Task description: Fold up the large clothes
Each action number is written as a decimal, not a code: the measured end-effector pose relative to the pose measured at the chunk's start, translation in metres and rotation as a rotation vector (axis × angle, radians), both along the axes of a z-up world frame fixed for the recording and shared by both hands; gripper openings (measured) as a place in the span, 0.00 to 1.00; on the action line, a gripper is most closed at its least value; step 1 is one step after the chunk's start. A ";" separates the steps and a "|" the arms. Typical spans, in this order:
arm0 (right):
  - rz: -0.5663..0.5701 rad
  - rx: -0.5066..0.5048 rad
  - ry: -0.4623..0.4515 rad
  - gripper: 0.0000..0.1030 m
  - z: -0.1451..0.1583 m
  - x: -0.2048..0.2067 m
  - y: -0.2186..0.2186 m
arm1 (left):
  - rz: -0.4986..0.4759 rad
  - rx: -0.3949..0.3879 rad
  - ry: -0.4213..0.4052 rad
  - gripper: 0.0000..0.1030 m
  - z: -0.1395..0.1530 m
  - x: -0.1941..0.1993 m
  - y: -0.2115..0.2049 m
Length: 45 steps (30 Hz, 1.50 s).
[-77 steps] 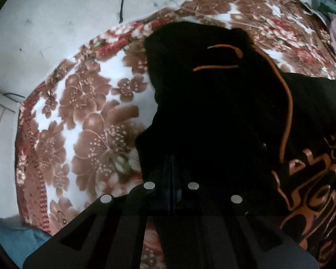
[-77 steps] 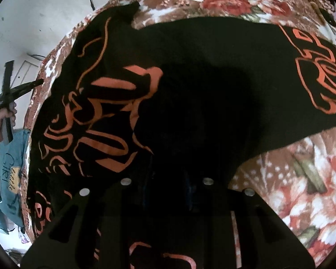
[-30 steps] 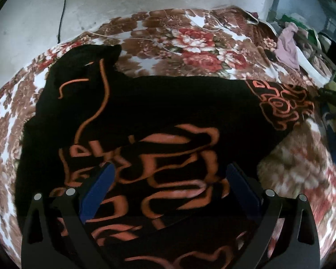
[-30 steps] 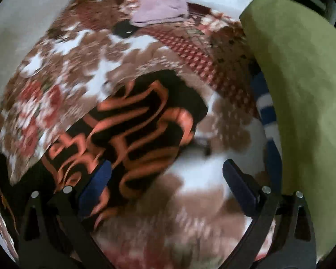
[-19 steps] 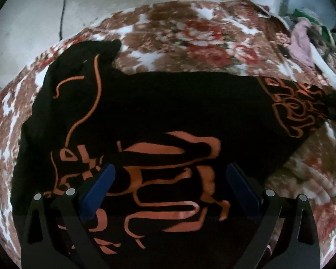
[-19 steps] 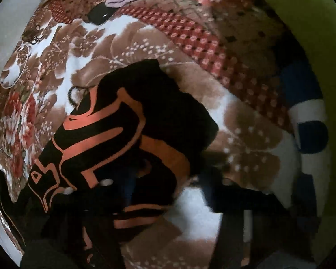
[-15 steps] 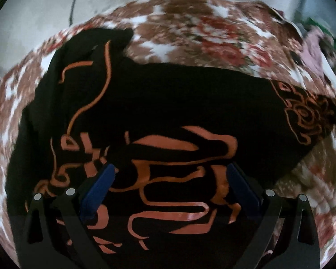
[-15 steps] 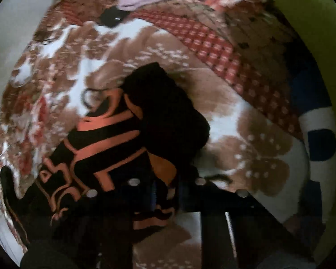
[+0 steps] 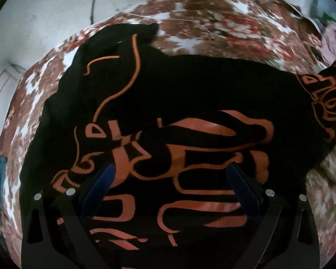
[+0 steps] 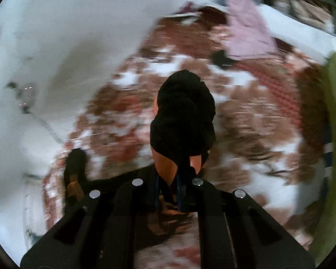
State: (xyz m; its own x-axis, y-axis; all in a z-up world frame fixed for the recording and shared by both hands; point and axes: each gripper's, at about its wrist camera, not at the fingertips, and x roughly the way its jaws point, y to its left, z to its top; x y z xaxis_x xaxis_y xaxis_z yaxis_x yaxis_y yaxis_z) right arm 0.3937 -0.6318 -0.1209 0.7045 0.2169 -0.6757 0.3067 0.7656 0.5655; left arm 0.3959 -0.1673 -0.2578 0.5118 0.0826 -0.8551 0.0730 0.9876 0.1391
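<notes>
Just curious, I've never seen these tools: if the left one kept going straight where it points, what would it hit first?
Most likely the black garment, on its orange print between the open jaws of the left gripper; depth is unclear.

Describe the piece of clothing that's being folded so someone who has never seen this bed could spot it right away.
Start with the floral blanket, brown, red and white, that covers the bed. Spread across its middle lies the black garment, one end bunched in the shut right gripper. Thick orange line designs on black set it apart from the pale pink cloth lying at the bed's far edge.
</notes>
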 end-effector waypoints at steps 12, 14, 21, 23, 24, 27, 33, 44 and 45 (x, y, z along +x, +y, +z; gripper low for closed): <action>0.342 0.247 -0.211 0.11 0.108 0.010 0.203 | 0.026 -0.076 0.020 0.96 -0.056 0.007 0.009; 0.393 0.275 -0.225 0.11 0.114 0.012 0.234 | 0.020 -0.084 0.014 0.96 -0.058 0.005 0.010; 0.581 0.328 -0.187 0.11 0.113 0.032 0.360 | -0.001 -0.115 0.049 0.96 -0.056 0.012 0.011; 0.626 0.307 -0.155 0.11 0.105 0.039 0.392 | -0.019 -0.173 0.055 0.95 -0.045 0.009 0.024; 0.648 0.299 -0.143 0.11 0.100 0.040 0.407 | 0.002 -0.203 0.041 0.95 -0.038 0.004 0.035; 0.697 0.284 -0.093 0.11 0.076 0.046 0.443 | 0.139 -0.362 0.049 0.95 -0.023 -0.026 0.088; 0.746 0.268 0.003 0.11 0.014 0.045 0.506 | 0.287 -0.380 -0.018 0.95 0.012 -0.111 0.183; 0.863 -0.091 0.066 0.17 -0.104 0.006 0.608 | 0.274 -0.204 -0.060 0.95 0.038 -0.183 0.283; 0.868 -0.136 0.075 0.22 -0.115 0.001 0.614 | 0.279 -0.192 -0.057 0.95 0.037 -0.183 0.290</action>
State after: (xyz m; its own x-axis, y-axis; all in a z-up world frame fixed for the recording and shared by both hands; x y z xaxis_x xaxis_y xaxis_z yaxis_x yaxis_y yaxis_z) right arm 0.3949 -0.0179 -0.2362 0.2812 0.5693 -0.7725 -0.3817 0.8050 0.4542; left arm 0.2129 0.1226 -0.2208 0.5394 0.0669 -0.8394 -0.2063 0.9770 -0.0547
